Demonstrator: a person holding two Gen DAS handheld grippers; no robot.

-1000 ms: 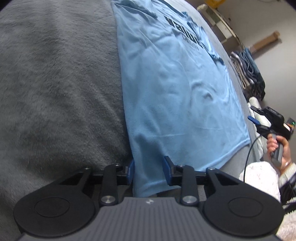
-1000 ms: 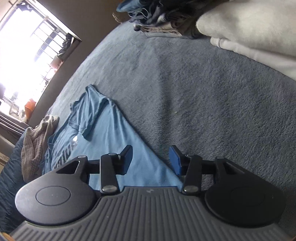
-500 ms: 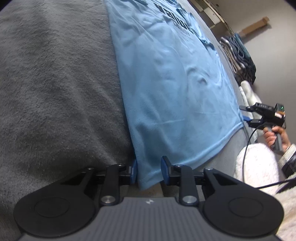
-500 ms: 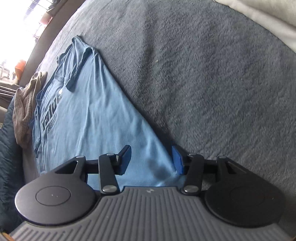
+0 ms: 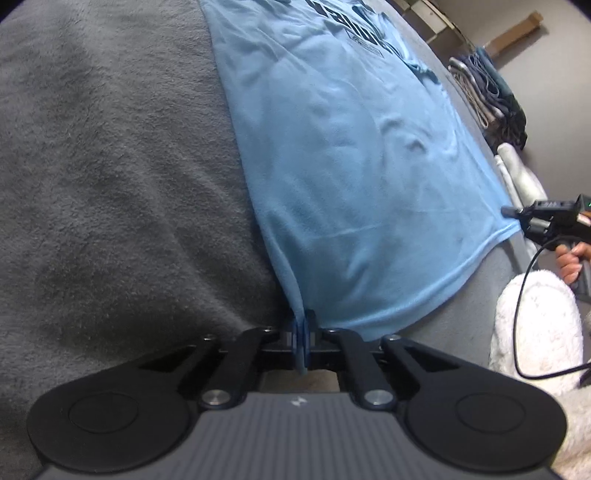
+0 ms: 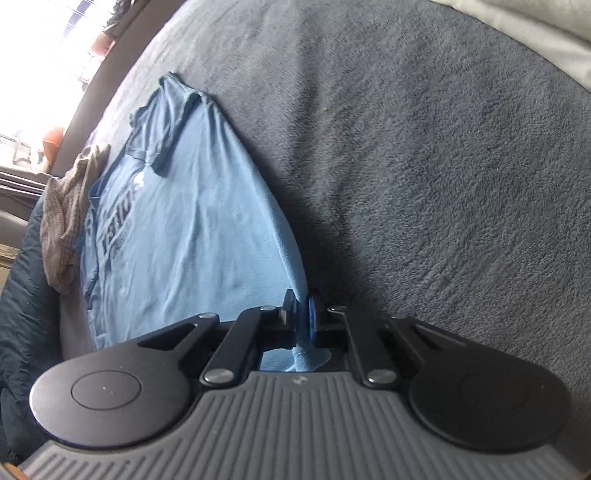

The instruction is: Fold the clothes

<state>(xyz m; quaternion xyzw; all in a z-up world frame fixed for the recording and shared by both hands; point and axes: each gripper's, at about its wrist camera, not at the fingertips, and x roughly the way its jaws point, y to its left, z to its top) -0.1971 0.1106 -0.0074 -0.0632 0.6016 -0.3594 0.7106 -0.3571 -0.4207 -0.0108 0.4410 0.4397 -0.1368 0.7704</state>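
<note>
Both claws are clamped on cloth: my left gripper has its blue pads pressed together on the near left corner of the light blue T-shirt, the hem pinched into a thin upright ridge that runs between the fingers and pokes out a little behind them. My right gripper is likewise closed on the shirt's other bottom corner, with a small flap of blue fabric bunched under the pads and showing in the gap behind them. From the left wrist I can see that right gripper off at the far end of the hem, touching the corner of the shirt, with my right hand wrapped round its handle and a black cable looping down past a fluffy white sleeve. The shirt lies spread flat, printed side up, on the grey fleece blanket, its dark lettering towards the far end and one short sleeve folded in over the chest. Beside the collar end, a brownish knitted garment lies crumpled, touching the shirt's edge. Beyond the shirt's right side, near the wall, a stack of folded clothes sits with white folded fabric just in front of it.
</note>
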